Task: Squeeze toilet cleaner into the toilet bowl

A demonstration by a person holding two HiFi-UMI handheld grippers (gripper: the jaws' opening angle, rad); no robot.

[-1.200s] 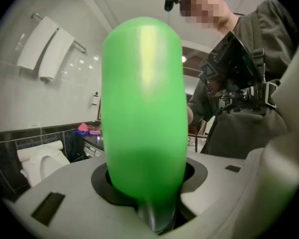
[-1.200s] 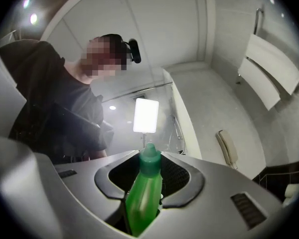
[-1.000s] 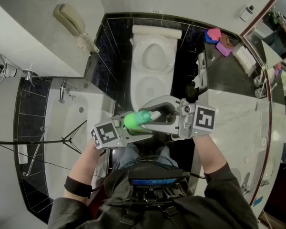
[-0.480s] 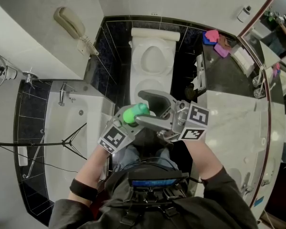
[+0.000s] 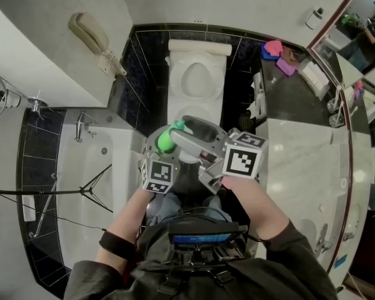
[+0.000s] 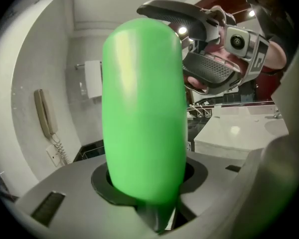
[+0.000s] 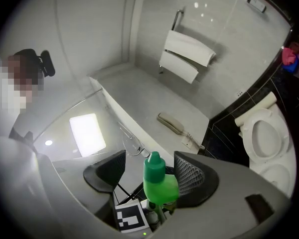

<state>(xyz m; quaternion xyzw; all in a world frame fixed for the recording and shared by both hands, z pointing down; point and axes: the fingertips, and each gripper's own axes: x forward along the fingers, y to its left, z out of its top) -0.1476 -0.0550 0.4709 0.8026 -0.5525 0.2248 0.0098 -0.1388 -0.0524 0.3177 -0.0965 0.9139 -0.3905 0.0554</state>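
Near toilet (image 5: 197,80): one bottle (image 5: 165,140), two grippers (image 5: 164,147) (image 5: 199,135).

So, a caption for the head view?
Left gripper holds the green bottle near the toilet; right gripper has just opened around it.

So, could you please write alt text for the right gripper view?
The right claw, jaws just opened wide, has a green bottle between them, which the left claw holds from below. Behind are a wall phone, a white towel and the open toilet.
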